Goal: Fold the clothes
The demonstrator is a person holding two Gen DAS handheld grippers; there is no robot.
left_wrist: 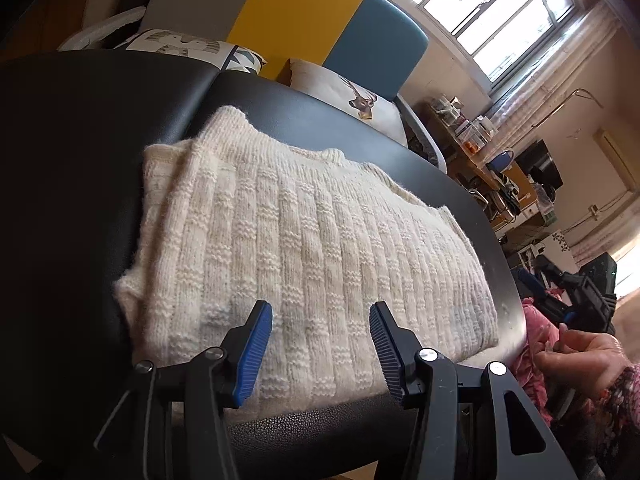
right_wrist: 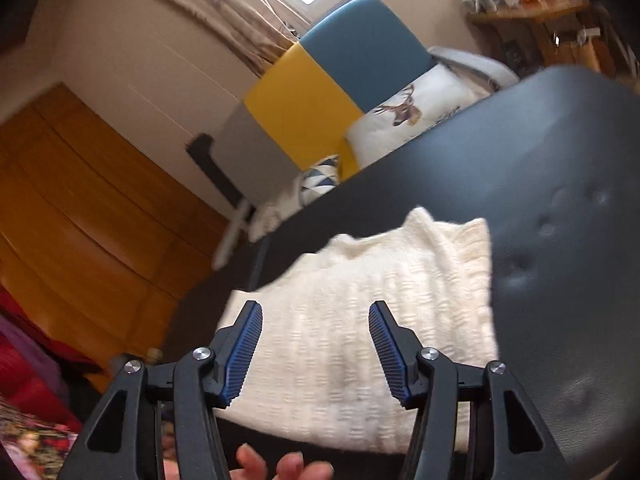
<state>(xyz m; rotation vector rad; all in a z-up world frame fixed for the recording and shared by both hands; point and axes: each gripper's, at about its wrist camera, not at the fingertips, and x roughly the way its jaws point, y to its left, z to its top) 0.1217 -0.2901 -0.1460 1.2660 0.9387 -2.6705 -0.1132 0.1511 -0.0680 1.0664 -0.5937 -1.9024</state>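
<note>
A cream knitted sweater point(left_wrist: 304, 240) lies folded into a rectangle on a black padded surface point(left_wrist: 80, 160). My left gripper point(left_wrist: 320, 312) hovers just above the sweater's near edge, its blue-padded jaws open with nothing between them. In the right wrist view the same sweater point(right_wrist: 372, 292) lies on the black surface point(right_wrist: 560, 200), blurred. My right gripper point(right_wrist: 316, 310) stands open over the near end of the sweater, holding nothing. The right gripper point(left_wrist: 568, 292) also shows at the right edge of the left wrist view, beside a hand point(left_wrist: 580, 356) in a patterned sleeve.
Behind the black surface stands a chair with a yellow and blue back point(left_wrist: 332, 24) and a deer-print cushion point(left_wrist: 352, 96). A cluttered wooden table point(left_wrist: 492, 168) stands by the window. A wooden door point(right_wrist: 80, 208) fills the left of the right wrist view. Fingertips point(right_wrist: 280, 464) show below the right gripper.
</note>
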